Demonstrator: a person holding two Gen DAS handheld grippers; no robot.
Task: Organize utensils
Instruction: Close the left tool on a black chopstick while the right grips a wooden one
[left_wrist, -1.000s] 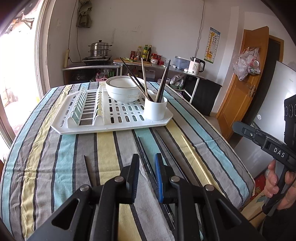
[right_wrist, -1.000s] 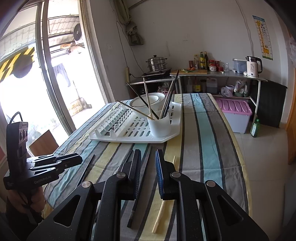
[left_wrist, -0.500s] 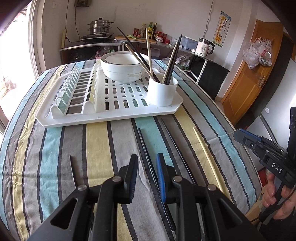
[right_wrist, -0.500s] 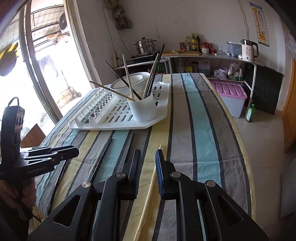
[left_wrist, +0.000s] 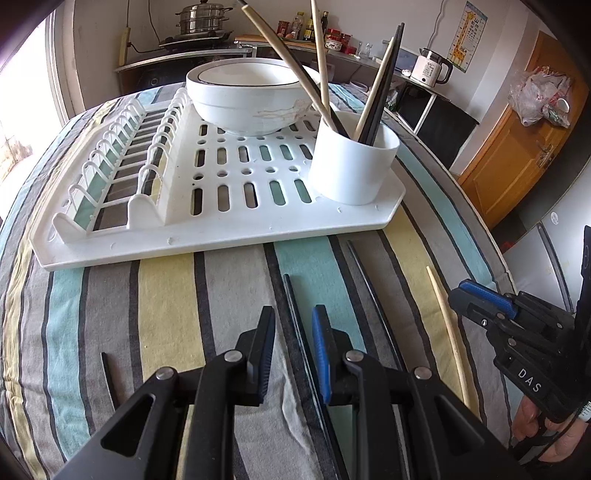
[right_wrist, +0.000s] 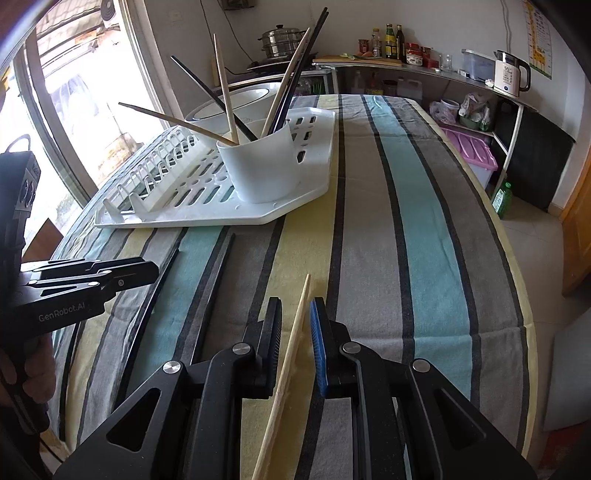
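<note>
A white cup (left_wrist: 351, 166) holding several black and wooden chopsticks stands on the white drying rack (left_wrist: 221, 229), next to a white bowl (left_wrist: 251, 96). My left gripper (left_wrist: 294, 321) hangs low over the striped cloth, open by a narrow gap, astride a black chopstick (left_wrist: 290, 291) that lies flat. In its own view my right gripper (right_wrist: 296, 314) is also open by a narrow gap, and a wooden chopstick (right_wrist: 295, 332) lies on the cloth between its pads, apart from both. The right gripper (left_wrist: 480, 299) also shows beside that wooden chopstick (left_wrist: 447, 325).
More black chopsticks lie loose on the cloth (left_wrist: 373, 295) (left_wrist: 109, 376) (right_wrist: 218, 266). The left gripper (right_wrist: 147, 273) sits at the left over them. The table edge (right_wrist: 517, 280) drops off on the right, with a pink box (right_wrist: 469, 147) and a counter with a kettle (right_wrist: 511, 74) beyond.
Both grippers have come forward and down toward the cloth and tilted downward. The rack and cup look nearer. The wooden chopstick now lies between the right fingers; neither gap has changed.
</note>
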